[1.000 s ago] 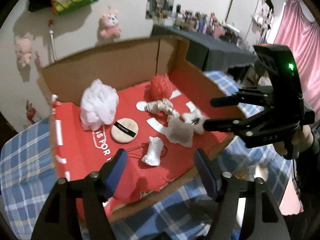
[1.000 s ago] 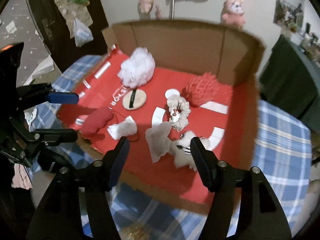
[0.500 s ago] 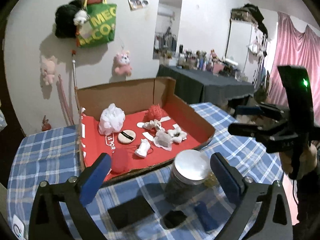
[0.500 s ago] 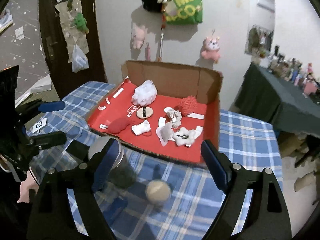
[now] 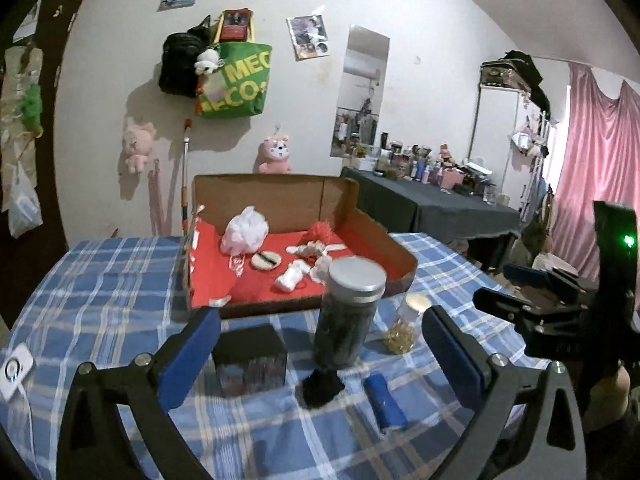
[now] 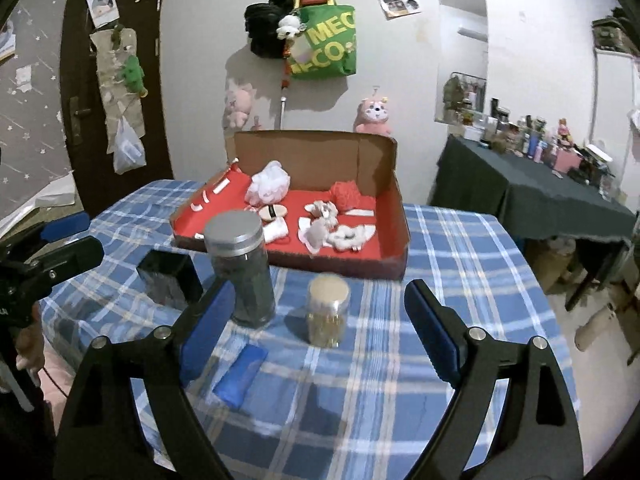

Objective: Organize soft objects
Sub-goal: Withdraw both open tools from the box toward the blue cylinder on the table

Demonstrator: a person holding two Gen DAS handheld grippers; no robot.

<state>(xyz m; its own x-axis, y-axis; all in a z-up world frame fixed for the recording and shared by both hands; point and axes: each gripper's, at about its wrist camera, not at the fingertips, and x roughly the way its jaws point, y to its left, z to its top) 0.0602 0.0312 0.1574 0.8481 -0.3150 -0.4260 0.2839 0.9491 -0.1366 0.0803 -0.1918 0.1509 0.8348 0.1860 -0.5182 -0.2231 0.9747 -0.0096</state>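
I held both grippers back from the open cardboard box with red lining (image 6: 394, 216); the left gripper (image 5: 320, 344) stood wide open, empty; the right gripper (image 6: 320, 320) had just been opening, nothing between its pads; the soft things, a white mesh puff (image 6: 269, 187) and a red mesh puff (image 6: 345, 195), lay inside the box at twelve o'clock, beyond a dark jar with grey lid (image 6: 240, 268) on the blue checked tablecloth (image 6: 460, 264).

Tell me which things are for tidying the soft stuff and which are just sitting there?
For the job: white puff, red puff, round pad, red-lined box.

Just lying about: tall dark jar, small jar, black box, blue pouch.
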